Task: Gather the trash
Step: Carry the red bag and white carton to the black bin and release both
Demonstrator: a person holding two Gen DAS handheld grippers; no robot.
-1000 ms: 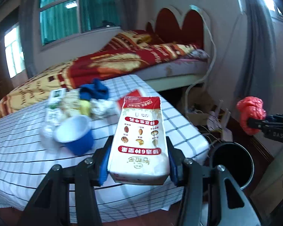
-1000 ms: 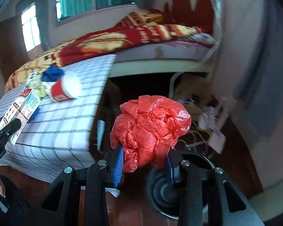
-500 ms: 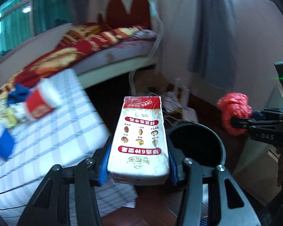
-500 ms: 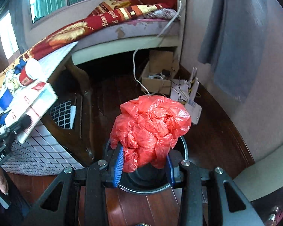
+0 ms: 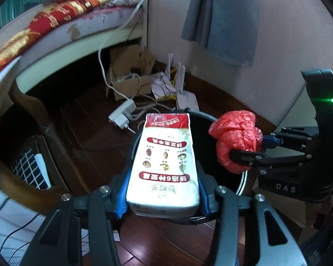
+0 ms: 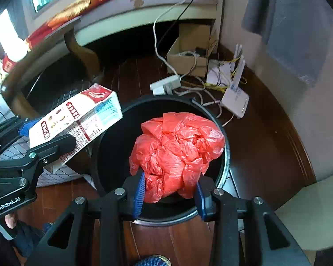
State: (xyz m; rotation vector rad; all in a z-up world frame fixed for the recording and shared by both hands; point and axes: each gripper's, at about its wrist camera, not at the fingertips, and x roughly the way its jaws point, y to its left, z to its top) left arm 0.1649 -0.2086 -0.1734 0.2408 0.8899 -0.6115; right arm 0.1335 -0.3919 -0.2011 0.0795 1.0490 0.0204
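My left gripper (image 5: 163,197) is shut on a white and red milk carton (image 5: 164,164), held over the left rim of a black round trash bin (image 5: 242,181). The carton (image 6: 75,117) and left gripper (image 6: 44,137) also show in the right wrist view. My right gripper (image 6: 168,195) is shut on a crumpled red plastic bag (image 6: 177,150), held right above the bin's dark opening (image 6: 113,146). In the left wrist view the bag (image 5: 235,139) and right gripper (image 5: 248,148) hang over the bin's right side.
A table with a checked cloth (image 5: 28,173) and wooden leg (image 5: 55,155) stands left of the bin. A cardboard box (image 6: 191,55), power strip (image 6: 165,85), white router (image 6: 234,99) and cables lie on the dark wood floor behind. A bed (image 5: 66,28) is beyond.
Both grippers have swung from the table down toward the bin. The carton now hangs at the bin's left rim and the red bag sits directly over its opening.
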